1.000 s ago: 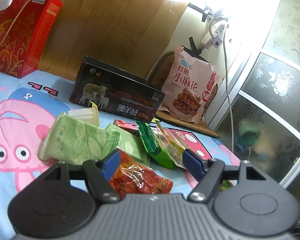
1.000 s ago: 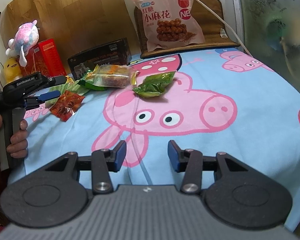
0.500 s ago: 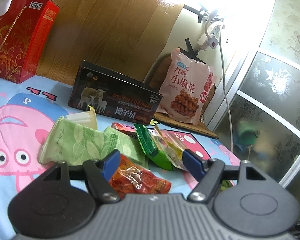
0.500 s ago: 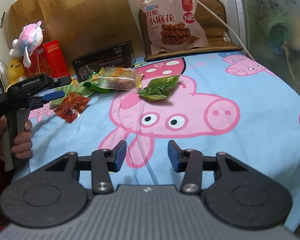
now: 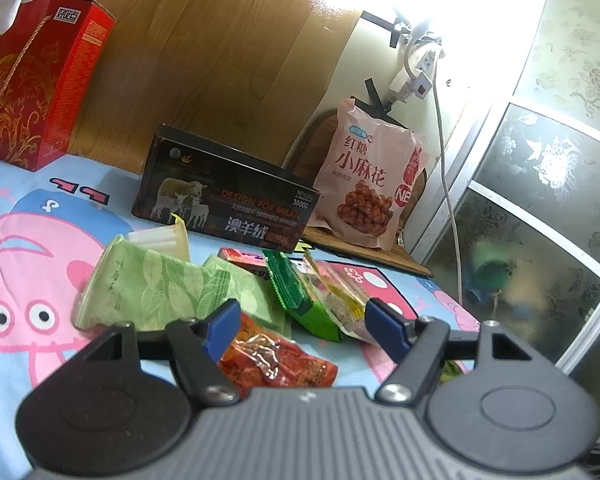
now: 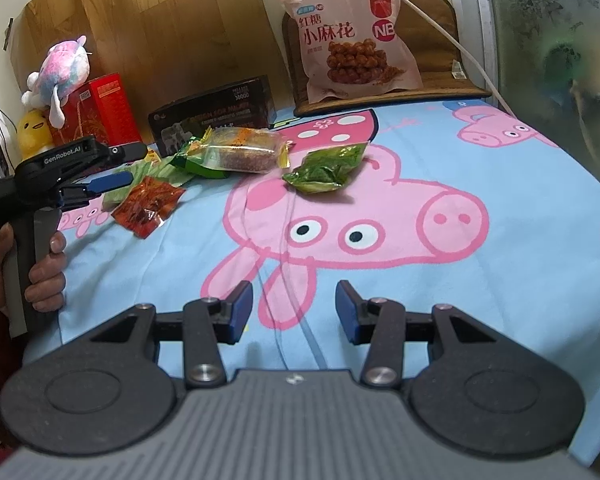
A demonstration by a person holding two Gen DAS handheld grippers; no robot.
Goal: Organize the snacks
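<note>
Several snack packets lie on a blue cartoon-pig bedsheet [image 6: 480,280]. My left gripper [image 5: 304,330] is open and hovers just above a red packet [image 5: 276,360], with nothing between its pads. Beyond it lie light green leaf-print packets [image 5: 152,288], a bright green packet [image 5: 296,300] and a clear packet [image 5: 340,296]. The right wrist view shows the left gripper [image 6: 100,186] in a person's hand [image 6: 40,272], beside the red packet [image 6: 148,206]. My right gripper [image 6: 294,312] is open over bare sheet. Farther off are the clear packet [image 6: 244,154] and a dark green packet [image 6: 326,170].
A black box [image 6: 212,116] and a red gift box [image 6: 100,112] stand at the back against a wooden board. A large pink snack bag [image 6: 352,40] leans on a brown cushion. Plush toys [image 6: 64,68] sit at the far left. A white cable [image 6: 440,32] and a glass door [image 5: 540,220] are on the right.
</note>
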